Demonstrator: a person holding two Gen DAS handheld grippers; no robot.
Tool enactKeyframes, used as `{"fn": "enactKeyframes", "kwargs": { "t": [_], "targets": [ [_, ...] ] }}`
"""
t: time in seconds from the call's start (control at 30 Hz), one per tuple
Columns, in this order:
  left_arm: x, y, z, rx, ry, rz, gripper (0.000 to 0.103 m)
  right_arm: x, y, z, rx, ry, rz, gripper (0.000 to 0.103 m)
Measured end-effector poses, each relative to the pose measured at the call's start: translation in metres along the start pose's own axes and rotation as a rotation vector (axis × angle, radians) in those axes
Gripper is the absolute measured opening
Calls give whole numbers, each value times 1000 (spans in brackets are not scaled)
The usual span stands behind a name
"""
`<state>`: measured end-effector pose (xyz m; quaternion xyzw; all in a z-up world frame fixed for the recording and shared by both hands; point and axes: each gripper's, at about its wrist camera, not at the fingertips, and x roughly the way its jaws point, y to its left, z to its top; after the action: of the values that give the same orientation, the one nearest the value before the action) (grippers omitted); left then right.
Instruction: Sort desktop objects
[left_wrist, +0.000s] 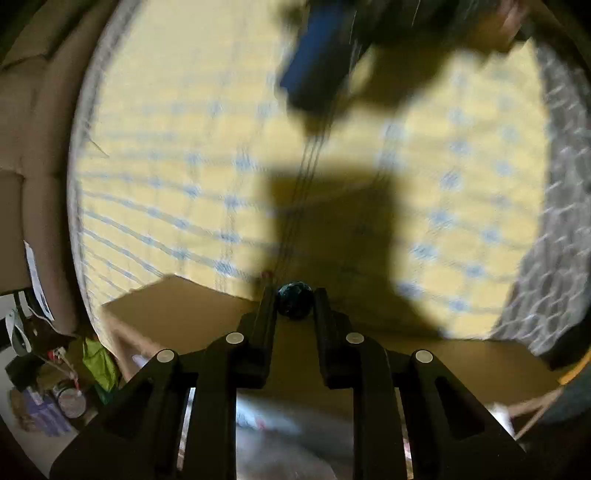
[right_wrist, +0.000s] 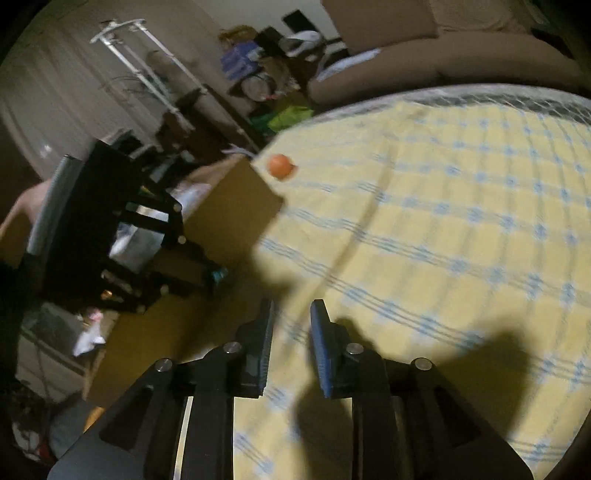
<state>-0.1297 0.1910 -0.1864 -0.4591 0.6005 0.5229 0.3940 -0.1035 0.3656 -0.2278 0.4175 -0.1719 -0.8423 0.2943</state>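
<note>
Pinching one small dark ball (left_wrist: 294, 303) between its two black fingers (left_wrist: 266, 306), the left gripper (left_wrist: 294, 304) points steeply down over the near edge of a cardboard box (left_wrist: 177, 314); the fingers stand narrowly apart with the ball touching both inner faces at their tips. In the right wrist view the same gripper appears at the left, and a glint of teal at its tips is all that shows of the ball (right_wrist: 218, 275) there, above the box (right_wrist: 236, 214). One box is in view, standing beside a surface covered by one yellow cloth (right_wrist: 443, 229) with blue check lines; whether that surface is a desk or a bed I cannot tell. One orange ball (right_wrist: 281, 167) lies on the cloth just beyond the far corner of the box, well apart from both grippers. The right gripper (right_wrist: 291, 325) hangs over the cloth with its two fingers (right_wrist: 321, 343) a small way apart and nothing between them; only the cloth and shadow show through the gap. Seen from the left wrist, the right gripper (left_wrist: 314, 74) is a blurred blue and dark shape at the top, with a hand (left_wrist: 506, 26) behind it. Two balls in all, one held and one lying loose. A cluttered pile of bags and tins (left_wrist: 70, 387) sits on the floor at the far left.
</note>
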Motion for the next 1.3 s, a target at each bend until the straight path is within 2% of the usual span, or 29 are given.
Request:
{"fn": "enactKeyframes", "kwargs": {
  "t": [0.03,0.07,0.1,0.13,0.2,0.27,0.3,0.33,0.37,0.4,0.43,0.57,0.6,0.67,0.83,1.0,1.07,1.17,1.3],
  "targets": [
    [-20,-2,-3,-29,-70,2,18,8,8,2,-23,27,-43,31],
    [-40,0,-8,-62,-138,-1,18,21,18,5,-50,75,-128,33],
    [-64,1,-18,-111,-218,10,18,30,24,7,-63,104,-161,33],
    [-87,-8,-14,-168,-286,46,18,39,32,9,-80,121,-167,33],
    [-136,-3,-45,-367,-466,147,18,54,45,9,-112,145,-219,33],
    [-165,-7,-78,-556,-582,201,18,76,61,8,-218,213,-366,34],
    [-181,-16,-104,-702,-648,238,18,89,70,2,-308,255,-454,33],
    [-183,-17,-119,-791,-677,272,18,95,79,-2,-390,260,-511,33],
    [-188,-32,-139,-906,-695,312,18,98,87,-6,-443,250,-555,25],
    [-189,-45,-155,-1007,-690,383,18,100,89,-8,-439,264,-562,12],
    [-191,-52,-166,-1073,-679,430,18,101,90,-8,-412,273,-556,7],
    [-204,-86,-207,-1339,-751,385,18,96,85,1,-237,277,-599,2],
    [-212,-94,-212,-1391,-762,393,18,94,87,2,-211,275,-612,2],
    [-230,-106,-225,-1427,-789,401,18,80,98,5,-163,243,-626,2],
    [-283,-136,-245,-1430,-873,492,18,24,157,11,-130,143,-591,2],
    [-330,-163,-266,-1474,-911,615,18,-42,245,25,-130,-36,-532,2],
    [-344,-169,-275,-1502,-949,631,18,-70,283,32,-158,-114,-497,2],
    [-356,-172,-306,-1562,-1014,617,18,-112,344,39,-195,-256,-416,2],
    [-337,-159,-352,-1630,-1118,453,18,-131,386,44,-210,-355,-283,3]
  ]
}}
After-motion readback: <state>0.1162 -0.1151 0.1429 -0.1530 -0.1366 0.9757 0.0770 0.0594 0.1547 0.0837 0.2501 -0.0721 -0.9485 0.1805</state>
